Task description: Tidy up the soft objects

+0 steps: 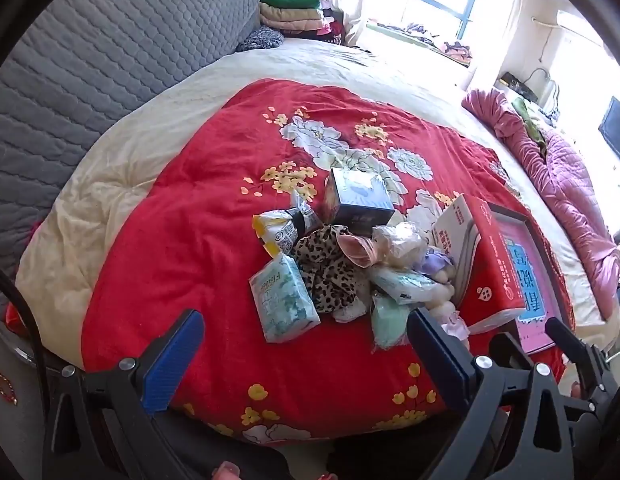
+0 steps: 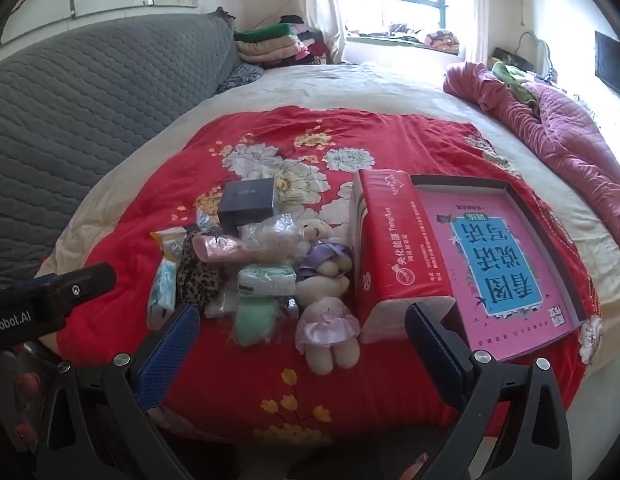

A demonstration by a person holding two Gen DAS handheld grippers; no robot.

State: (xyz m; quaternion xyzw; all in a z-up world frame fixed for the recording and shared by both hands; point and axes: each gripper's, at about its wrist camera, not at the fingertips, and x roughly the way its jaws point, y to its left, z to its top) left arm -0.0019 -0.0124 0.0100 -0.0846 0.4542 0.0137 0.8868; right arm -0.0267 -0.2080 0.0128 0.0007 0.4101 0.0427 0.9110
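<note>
A heap of small things lies on the red flowered blanket [image 1: 181,240]. It holds a tissue pack [image 1: 281,304], a leopard-print cloth [image 1: 330,268], a green soft item in a bag [image 2: 253,318], a second tissue pack [image 2: 265,280] and plush bears, one in a pink dress [image 2: 330,328] and one in purple [image 2: 326,264]. My left gripper [image 1: 305,356] stands open just short of the heap, nothing between its fingers. My right gripper [image 2: 301,350] is open too, in front of the pink-dressed bear and apart from it.
A dark box [image 2: 247,202] sits behind the heap. A red tissue box [image 2: 398,256] and a pink book in a shallow box lid [image 2: 498,260] lie to the right. A grey quilted headboard [image 2: 89,100] is on the left, folded clothes [image 2: 265,46] at the back, a pink quilt [image 2: 570,140] far right.
</note>
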